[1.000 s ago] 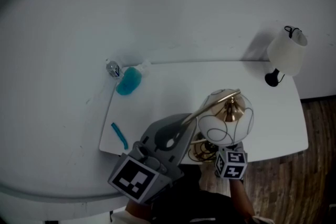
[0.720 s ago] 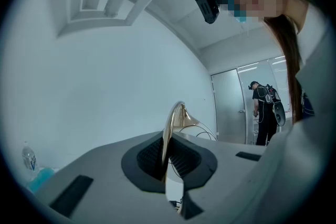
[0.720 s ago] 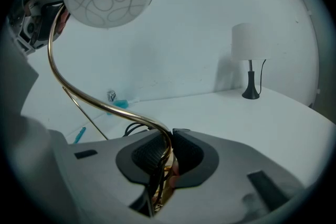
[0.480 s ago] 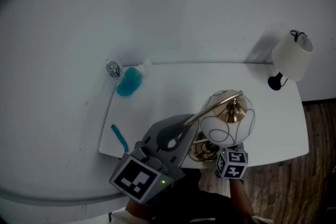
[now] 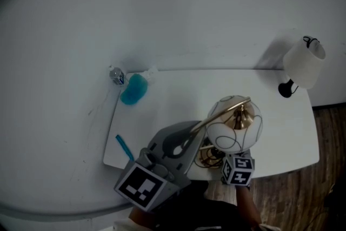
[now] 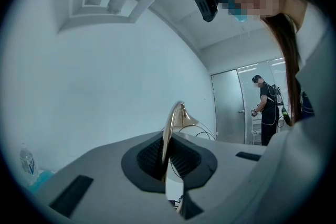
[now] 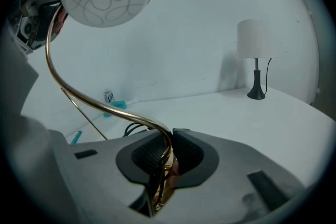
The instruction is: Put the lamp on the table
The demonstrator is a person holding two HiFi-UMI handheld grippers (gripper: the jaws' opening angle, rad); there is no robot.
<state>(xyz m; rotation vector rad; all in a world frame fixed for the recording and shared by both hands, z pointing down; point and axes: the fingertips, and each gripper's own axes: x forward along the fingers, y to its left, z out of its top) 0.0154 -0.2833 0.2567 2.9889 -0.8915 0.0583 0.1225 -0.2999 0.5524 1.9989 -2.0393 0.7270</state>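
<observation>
A white table (image 5: 162, 105) stands against a white wall, with wood floor at its right side.

Nearest to you, both claws are clenched on the lamp (image 5: 233, 127). The right gripper (image 7: 169, 147) grasps the gold stem low, close to the base. The left gripper (image 6: 167, 157) grasps the same stem higher, where it bends up toward the round shade.

The lamp is over the near edge of the table. Whether its base touches the top, the views do not show. I judge the task about half done: the lamp has reached the table, but you have not yet set it down and let go.

Farther left lie a blue stick (image 5: 124, 144), then a blue object (image 5: 134, 88) and a small bottle (image 5: 117, 76) at the wall. A second lamp (image 5: 303, 65) stands at the far right corner.

No writing can be read: the bottle label is too small, and the cubes carry only square markers.
</observation>
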